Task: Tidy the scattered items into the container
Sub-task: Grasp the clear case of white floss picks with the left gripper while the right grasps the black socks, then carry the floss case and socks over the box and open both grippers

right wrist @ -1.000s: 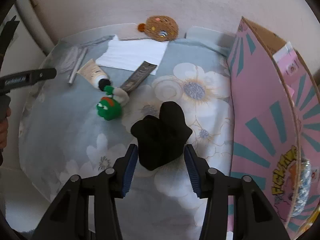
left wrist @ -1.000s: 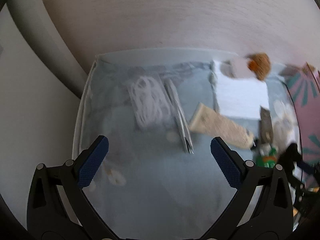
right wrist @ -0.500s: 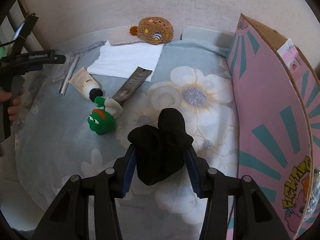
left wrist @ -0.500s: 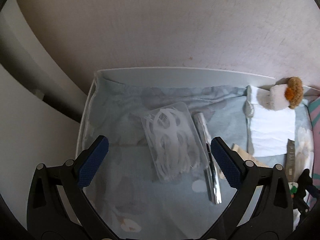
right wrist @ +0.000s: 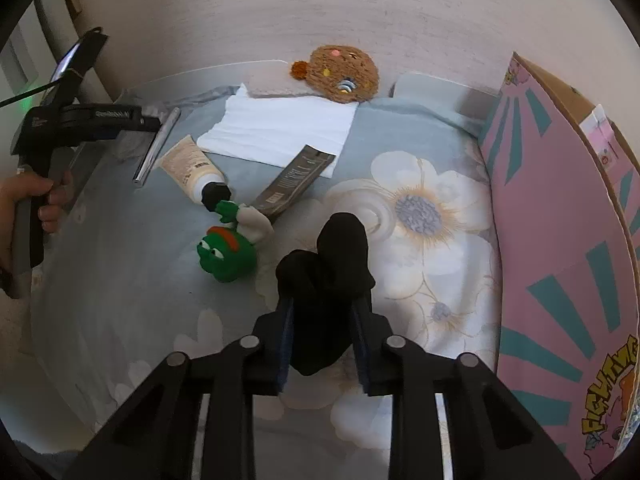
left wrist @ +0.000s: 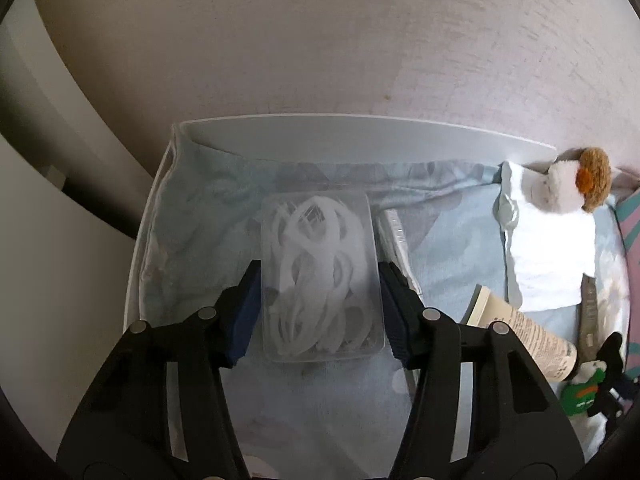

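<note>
At nine o'clock on the bedspread, the left gripper is closing on a clear plastic case of white loops: light, stiff, slippery, best pinched mid-sides. At six, the right gripper is closing on a soft, limp black sock, its middle the best hold.

Seen from the right wrist, the frog toy lies left of the sock, the tube behind the toy, the box right.
</note>
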A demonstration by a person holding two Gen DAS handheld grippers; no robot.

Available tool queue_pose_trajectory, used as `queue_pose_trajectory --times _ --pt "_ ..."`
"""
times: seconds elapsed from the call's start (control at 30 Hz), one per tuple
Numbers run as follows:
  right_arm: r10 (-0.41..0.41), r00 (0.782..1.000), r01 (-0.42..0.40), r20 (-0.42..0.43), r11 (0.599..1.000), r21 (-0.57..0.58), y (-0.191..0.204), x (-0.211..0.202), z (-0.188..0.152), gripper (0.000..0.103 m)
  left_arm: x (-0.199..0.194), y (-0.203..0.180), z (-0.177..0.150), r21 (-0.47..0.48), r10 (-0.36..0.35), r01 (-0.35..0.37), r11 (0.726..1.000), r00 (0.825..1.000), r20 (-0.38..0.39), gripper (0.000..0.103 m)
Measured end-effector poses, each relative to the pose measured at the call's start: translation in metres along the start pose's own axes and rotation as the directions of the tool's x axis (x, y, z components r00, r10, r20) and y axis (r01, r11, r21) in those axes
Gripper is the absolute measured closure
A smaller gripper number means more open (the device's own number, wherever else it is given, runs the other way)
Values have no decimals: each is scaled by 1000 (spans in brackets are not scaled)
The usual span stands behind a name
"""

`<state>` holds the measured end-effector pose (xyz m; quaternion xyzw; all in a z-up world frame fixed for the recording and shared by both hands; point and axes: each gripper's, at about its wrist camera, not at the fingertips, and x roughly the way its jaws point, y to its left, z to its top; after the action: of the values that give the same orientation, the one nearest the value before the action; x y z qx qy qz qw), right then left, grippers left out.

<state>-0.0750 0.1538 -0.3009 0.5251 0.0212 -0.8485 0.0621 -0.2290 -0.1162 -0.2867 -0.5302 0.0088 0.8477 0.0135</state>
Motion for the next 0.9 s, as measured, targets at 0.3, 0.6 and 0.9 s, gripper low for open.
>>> queue_pose_trajectory --times 0.3,0.6,0.9 --pt "13 1000 -13 25 1000 1 2 -3 3 92 -14 1 -10 7 -5 5 1000 1000 12 52" --pt "18 998 -18 67 1000 5 4 -18 7 94 -61 -8 -14 32 -1 0 999 998 62 52" --pt "30 981 -36 194 999 27 -6 -90 23 94 -154 -36 -8 84 -20 10 996 992 121 52"
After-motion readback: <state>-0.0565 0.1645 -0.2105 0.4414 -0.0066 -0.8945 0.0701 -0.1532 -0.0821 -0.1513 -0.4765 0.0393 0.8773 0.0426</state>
